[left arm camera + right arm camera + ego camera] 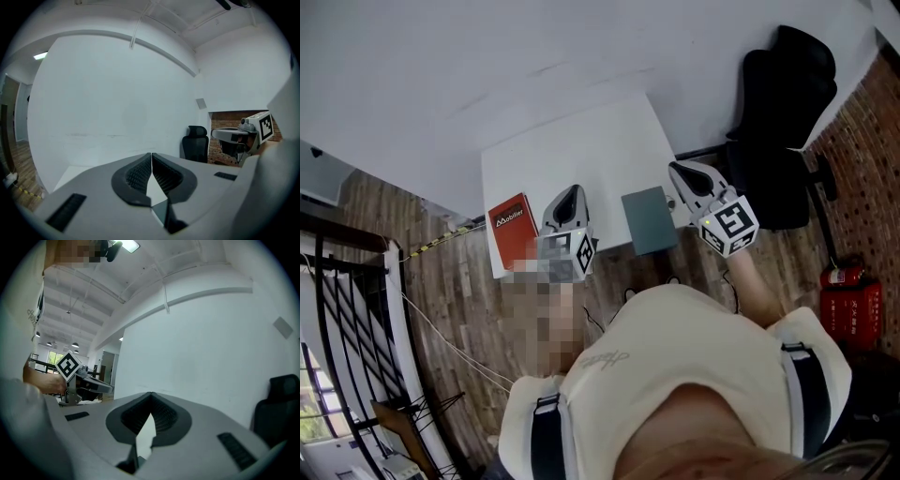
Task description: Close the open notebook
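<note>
Looking steeply down over my own chest, I see a white counter [581, 141] at twelve o'clock, set against a white wall. The left gripper [572, 192] and right gripper [677, 170] both hover above its near edge, pointing away from me. Each has its jaws pressed together with nothing between them, and their own views show mostly bare wall ahead.

A grey-green notebook [649, 220] lies flat by the counter's near edge, between the grippers, at about four o'clock from the left one and seven o'clock from the right. A red booklet [513, 228] lies at eight o'clock from the left gripper. Neither shows pages from here. Each reads as one flat cover, so I cannot tell which is open, if either. I take the grey-green one as my target.

I judge it thin and light, with a cover that flexes a little, and likely to skate on the smooth counter if pushed sideways. Its near end seems to reach the counter's edge, so a hard nudge could tip it off. I would pinch the cover's free long edge, away from the spine, and fold it over gently while the other gripper's closed tips pin the pages. Which edge holds the spine I cannot make out.
</note>
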Available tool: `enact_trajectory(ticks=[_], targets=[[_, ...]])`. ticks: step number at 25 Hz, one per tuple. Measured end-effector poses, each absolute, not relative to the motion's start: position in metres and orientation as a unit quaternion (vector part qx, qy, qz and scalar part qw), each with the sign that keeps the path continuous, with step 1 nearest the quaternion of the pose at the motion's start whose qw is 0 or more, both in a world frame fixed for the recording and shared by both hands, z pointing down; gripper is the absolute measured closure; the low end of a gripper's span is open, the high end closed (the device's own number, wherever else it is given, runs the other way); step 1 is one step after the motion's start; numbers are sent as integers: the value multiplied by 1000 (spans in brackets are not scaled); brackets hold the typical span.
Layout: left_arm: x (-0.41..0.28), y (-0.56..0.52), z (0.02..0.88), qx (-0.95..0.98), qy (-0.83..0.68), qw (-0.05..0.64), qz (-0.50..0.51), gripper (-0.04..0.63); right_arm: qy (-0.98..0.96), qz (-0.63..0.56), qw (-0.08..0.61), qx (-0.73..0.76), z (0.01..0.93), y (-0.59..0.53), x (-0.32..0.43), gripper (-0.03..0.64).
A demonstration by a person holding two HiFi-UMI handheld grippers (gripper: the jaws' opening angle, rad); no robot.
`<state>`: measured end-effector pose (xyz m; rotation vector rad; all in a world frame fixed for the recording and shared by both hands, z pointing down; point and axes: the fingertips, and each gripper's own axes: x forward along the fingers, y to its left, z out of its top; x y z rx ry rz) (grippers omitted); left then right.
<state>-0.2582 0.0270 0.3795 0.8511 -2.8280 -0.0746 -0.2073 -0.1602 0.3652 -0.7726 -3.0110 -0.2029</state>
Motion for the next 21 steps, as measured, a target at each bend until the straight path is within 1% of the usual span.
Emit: enact_trajectory(ticks=[11,15,21], targets=[[-256,30,398,280,-953,103,-45,574,-966,-57,29,-250,376,-159,-208,612],[-256,30,400,277,-954,104,-49,574,-966,-18,28,-257,376,-165,-209,612],[-255,28,394,277,-954,100,-46,574,-967,-27,27,-252,376,-171,-210,612]])
